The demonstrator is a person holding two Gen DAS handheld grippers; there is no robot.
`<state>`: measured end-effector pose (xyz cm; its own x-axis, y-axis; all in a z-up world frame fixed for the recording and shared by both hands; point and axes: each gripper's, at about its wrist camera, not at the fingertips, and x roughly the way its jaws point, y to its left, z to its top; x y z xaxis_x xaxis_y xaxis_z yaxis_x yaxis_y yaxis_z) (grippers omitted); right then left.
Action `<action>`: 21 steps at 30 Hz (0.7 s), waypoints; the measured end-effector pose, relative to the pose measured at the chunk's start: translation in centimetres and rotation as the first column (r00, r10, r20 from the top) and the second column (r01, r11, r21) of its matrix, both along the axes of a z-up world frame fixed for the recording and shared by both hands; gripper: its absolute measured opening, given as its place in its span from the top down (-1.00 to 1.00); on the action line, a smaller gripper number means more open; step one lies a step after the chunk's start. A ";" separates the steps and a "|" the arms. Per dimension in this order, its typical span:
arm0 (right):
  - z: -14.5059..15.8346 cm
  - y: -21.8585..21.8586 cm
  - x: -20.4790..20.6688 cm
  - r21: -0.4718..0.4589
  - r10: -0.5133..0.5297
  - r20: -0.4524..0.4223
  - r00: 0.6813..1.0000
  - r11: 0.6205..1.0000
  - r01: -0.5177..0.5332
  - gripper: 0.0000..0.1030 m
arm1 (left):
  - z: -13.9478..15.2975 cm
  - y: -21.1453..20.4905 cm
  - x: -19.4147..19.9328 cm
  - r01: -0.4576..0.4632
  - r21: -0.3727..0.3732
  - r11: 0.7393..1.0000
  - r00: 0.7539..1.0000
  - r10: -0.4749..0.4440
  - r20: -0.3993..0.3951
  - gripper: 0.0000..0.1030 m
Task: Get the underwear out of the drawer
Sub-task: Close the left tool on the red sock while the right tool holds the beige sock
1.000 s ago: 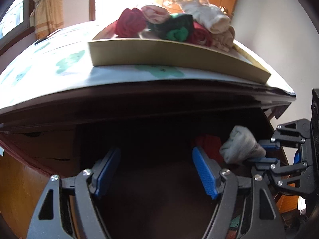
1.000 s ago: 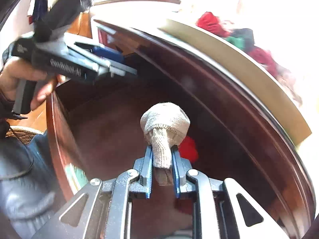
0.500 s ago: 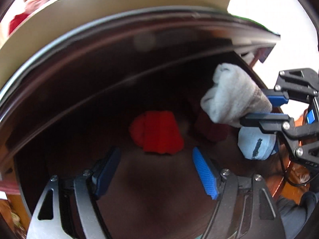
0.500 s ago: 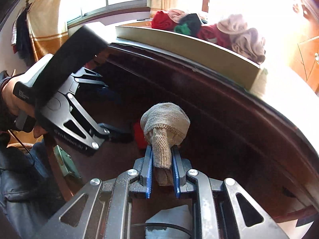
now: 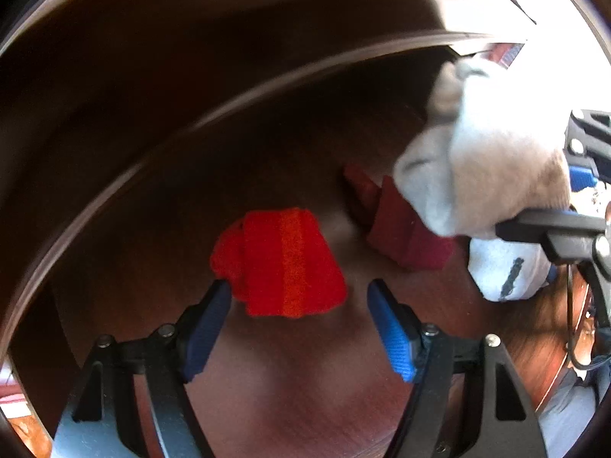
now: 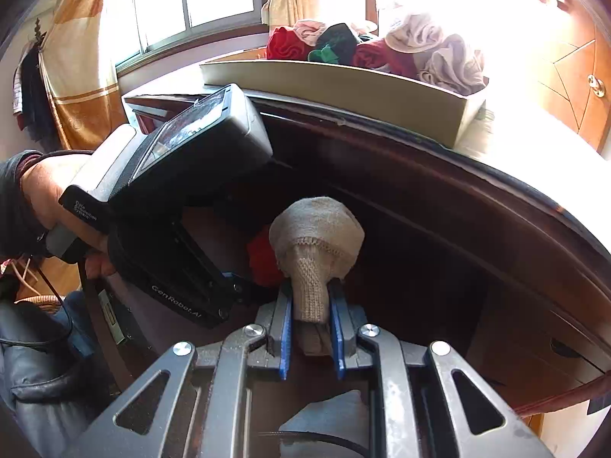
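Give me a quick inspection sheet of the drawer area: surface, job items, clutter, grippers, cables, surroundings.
Surface: dark wooden drawer floor, mostly bare.
Job's things: bright red bundle and dark red bundle lie in the drawer; beige bundle is lifted.
Clutter: tray of rolled garments on top.
Grippers: left gripper open over the bright red bundle; right gripper shut on the beige bundle.
Cables: black cable at right.
Surroundings: window, curtains.

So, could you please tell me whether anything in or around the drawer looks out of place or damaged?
Nothing stands out. The right gripper is shut on a rolled beige piece, and the open left gripper, jaws just closing slightly, straddles a bright red roll on the drawer floor. A dark red roll lies beside it.
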<state>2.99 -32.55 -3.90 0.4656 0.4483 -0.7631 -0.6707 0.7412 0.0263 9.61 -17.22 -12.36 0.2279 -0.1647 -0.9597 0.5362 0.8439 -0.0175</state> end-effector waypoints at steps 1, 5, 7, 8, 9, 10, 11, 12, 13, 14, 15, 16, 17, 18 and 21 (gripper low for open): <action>0.0 -0.1 0.0 0.002 -0.003 -0.001 1.000 1.000 0.003 0.63 | 0.0 -0.1 0.0 0.000 0.005 1.000 1.000 0.000 0.004 -0.36; 0.1 -0.1 -0.3 0.010 -0.012 -0.001 1.000 1.000 0.012 0.63 | 0.0 -0.4 0.0 0.009 0.020 1.000 1.000 -0.009 0.012 -0.13; 0.1 -0.2 -0.3 0.011 -0.015 -0.003 1.000 1.000 0.015 0.63 | -0.1 -0.8 -0.3 0.024 0.035 0.999 1.000 -0.024 0.014 -0.01; 0.2 -0.2 -0.3 0.010 -0.016 -0.002 1.000 1.000 0.016 0.63 | -0.2 -0.9 -0.4 0.032 0.051 0.998 0.999 -0.033 0.017 0.03; 0.1 -0.2 -0.3 0.011 -0.018 -0.003 1.000 1.000 0.018 0.63 | -0.4 -1.1 -0.6 0.038 0.065 0.997 0.999 -0.039 0.017 0.07; 0.1 -0.2 -0.3 0.012 -0.019 -0.005 1.000 1.000 0.019 0.63 | -0.5 -1.2 -0.7 0.045 0.068 0.997 0.999 -0.046 0.012 0.21; 0.1 -0.3 -0.3 0.014 -0.022 -0.008 1.000 1.000 0.022 0.63 | -0.5 -1.3 -0.8 0.049 0.070 0.996 0.999 -0.050 0.012 0.28; 0.1 -0.4 -0.3 0.017 -0.024 -0.011 1.000 1.000 0.025 0.63 | -0.4 -1.3 -1.0 0.050 0.072 0.996 0.999 -0.051 0.017 0.36; 0.2 -0.5 -0.2 0.022 -0.028 -0.012 1.000 0.999 0.028 0.63 | -0.3 -1.3 -1.1 0.053 0.069 0.996 0.998 -0.055 0.022 0.48; 0.2 -0.6 -0.2 0.026 -0.030 -0.012 0.999 0.999 0.031 0.63 | -0.1 -1.2 -1.3 0.057 0.063 0.996 0.998 -0.059 0.027 0.59; 0.2 -0.7 -0.3 0.032 -0.032 -0.011 0.999 0.999 0.033 0.63 | 0.1 -0.7 -2.0 0.058 0.060 0.997 0.998 -0.060 0.033 0.63; 0.3 -0.8 -0.3 0.038 -0.034 -0.008 0.999 0.999 0.035 0.63 | 0.2 -0.4 -2.2 0.057 0.058 0.997 0.997 -0.059 0.038 0.70; 0.4 -0.9 -0.4 0.044 -0.036 -0.003 0.999 0.998 0.036 0.63 | 0.3 -0.3 -2.4 0.055 0.049 0.997 0.998 -0.057 0.041 0.72; 0.4 -1.0 -0.5 0.049 -0.037 0.001 0.999 0.998 0.037 0.63 | 0.5 -0.1 -2.6 0.052 0.040 0.998 0.997 -0.054 0.047 0.73; 0.5 -1.0 -0.8 0.058 -0.035 0.014 0.999 0.998 0.034 0.64 | 1.4 0.9 -3.5 0.024 0.019 1.000 0.997 -0.026 0.078 0.77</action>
